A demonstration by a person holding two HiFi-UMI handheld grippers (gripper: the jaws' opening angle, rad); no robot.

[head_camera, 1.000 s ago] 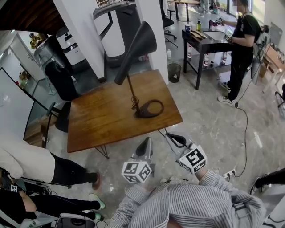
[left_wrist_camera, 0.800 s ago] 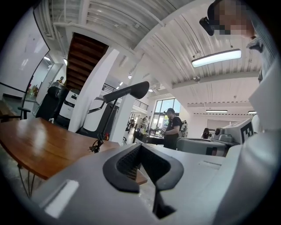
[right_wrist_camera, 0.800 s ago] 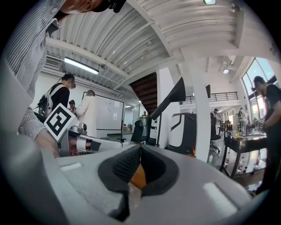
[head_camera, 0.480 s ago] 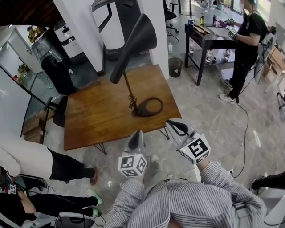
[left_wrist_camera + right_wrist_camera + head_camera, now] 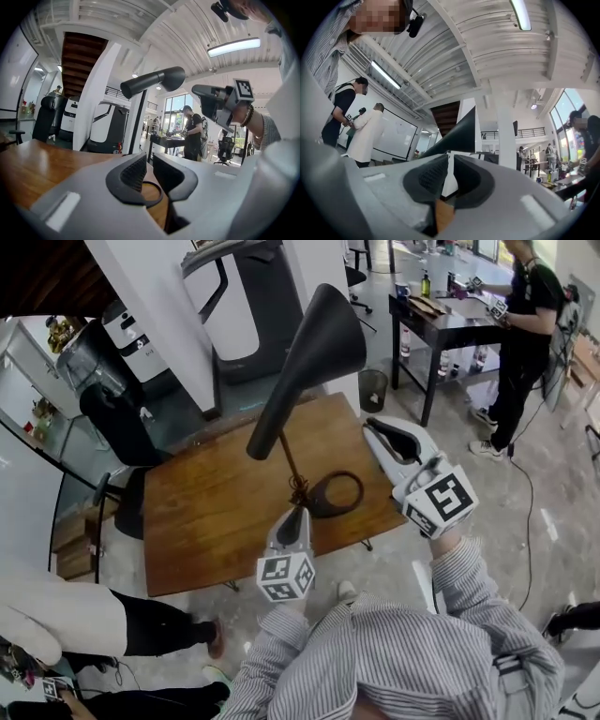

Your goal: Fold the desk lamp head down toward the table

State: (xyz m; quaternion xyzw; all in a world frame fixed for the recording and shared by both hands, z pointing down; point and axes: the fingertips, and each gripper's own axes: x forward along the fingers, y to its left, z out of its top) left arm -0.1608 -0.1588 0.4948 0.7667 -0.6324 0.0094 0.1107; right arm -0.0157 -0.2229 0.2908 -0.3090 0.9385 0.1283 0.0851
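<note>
A black desk lamp stands on the wooden table (image 5: pixel 206 512). Its cone head (image 5: pixel 319 348) tilts up on a thin stem (image 5: pixel 292 463) above a ring base (image 5: pixel 336 494). My left gripper (image 5: pixel 293 514) is low at the table's near edge, just short of the base. Its jaws are opening, a narrow gap with nothing between them. In the left gripper view the head (image 5: pixel 152 83) hangs above my left gripper (image 5: pixel 149 171). My right gripper (image 5: pixel 375 427) is raised to the right of the head, its jaws also opening on nothing. In the right gripper view the cone (image 5: pixel 457 133) lies beyond my right gripper (image 5: pixel 450 171).
A person in black (image 5: pixel 527 324) stands at a dark desk (image 5: pixel 450 322) at the back right, with a bin (image 5: pixel 372 390) beside the table's far corner. Another person in white (image 5: pixel 66 610) sits at the lower left. A black chair (image 5: pixel 108 488) is at the table's left end.
Both grippers have moved forward over the table. The right one rose beside the lamp head, and the left one came up to the lamp base.
</note>
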